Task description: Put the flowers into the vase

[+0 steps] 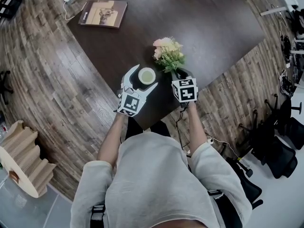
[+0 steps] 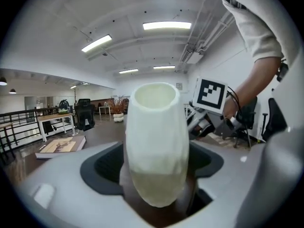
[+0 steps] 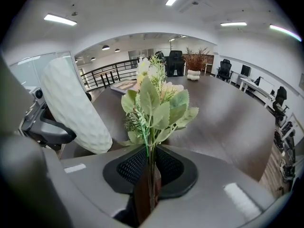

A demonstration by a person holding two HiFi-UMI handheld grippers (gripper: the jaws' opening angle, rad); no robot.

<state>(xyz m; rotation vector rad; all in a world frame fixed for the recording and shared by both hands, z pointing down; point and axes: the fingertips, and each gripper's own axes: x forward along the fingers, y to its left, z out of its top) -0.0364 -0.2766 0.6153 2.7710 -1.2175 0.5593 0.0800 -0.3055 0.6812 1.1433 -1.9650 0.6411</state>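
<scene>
Vase [image 1: 147, 75] stood upright on table [image 1: 199, 18] near edge, between wide-apart jaws of left gripper [image 1: 144, 79], pads not pressing it. Right gripper [image 1: 179, 73], jaws narrow, pinched flowers [image 1: 167, 51] by stems, just beside vase.

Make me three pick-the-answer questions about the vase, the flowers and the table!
1. Where does the cream-white textured vase stand?
A on the wooden floor
B on the dark brown table, between the left gripper's jaws
C on a chair

2. How many flat brown books lie on the table?
A none
B one
C three

3. What is the right gripper doing?
A gaping, empty
B shut on a cup
C shut on the stems of the pink-and-cream flower bunch with green leaves

Answers: B, the jaws flank the vase on the tabletop. B, one book lies near the far corner. C, the pads pinch the stems.
</scene>
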